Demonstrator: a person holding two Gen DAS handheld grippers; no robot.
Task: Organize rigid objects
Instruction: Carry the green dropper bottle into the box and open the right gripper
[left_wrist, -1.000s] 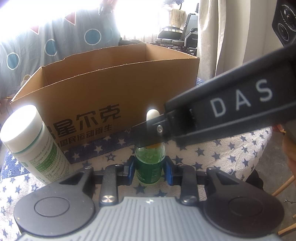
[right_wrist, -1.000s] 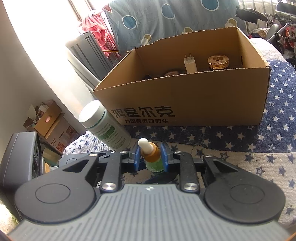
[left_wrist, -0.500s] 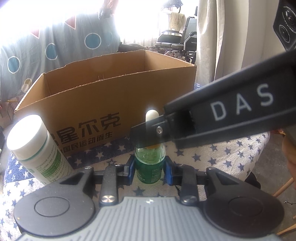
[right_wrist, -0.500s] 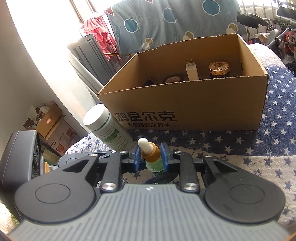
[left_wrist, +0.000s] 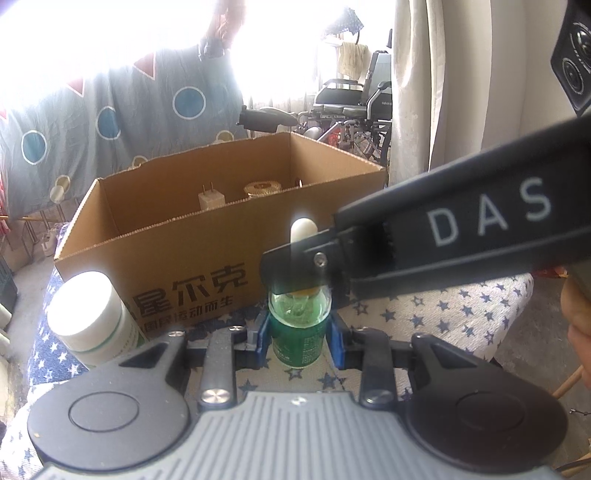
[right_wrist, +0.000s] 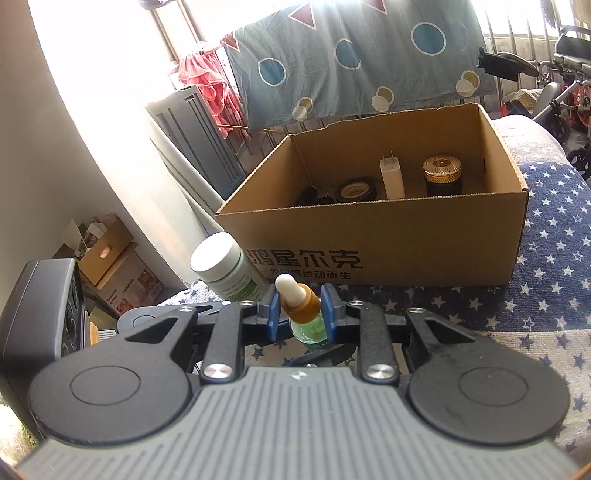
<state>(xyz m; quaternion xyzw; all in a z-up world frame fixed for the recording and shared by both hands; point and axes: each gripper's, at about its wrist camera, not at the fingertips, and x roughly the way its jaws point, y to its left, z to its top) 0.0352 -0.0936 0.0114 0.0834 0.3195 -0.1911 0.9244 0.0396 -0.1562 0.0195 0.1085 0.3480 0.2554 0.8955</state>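
Both sets of jaws are closed on one dropper bottle (left_wrist: 298, 332): left gripper (left_wrist: 298, 338) at its green body, right gripper (right_wrist: 303, 314) at its amber collar. Only the right wrist view shows the dark round items beside the charger (right_wrist: 392, 179) in the cardboard box (right_wrist: 369, 258). Only the left wrist view shows the wheelchair (left_wrist: 351, 99).

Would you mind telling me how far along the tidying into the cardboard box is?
Done: a white plug adapter, a gold-capped jar and a tape roll already sit in the cardboard box. In hand: the left gripper holds the green dropper bottle by its body, the right gripper by its neck. Left: boxing it, and the white-capped bottle standing outside.
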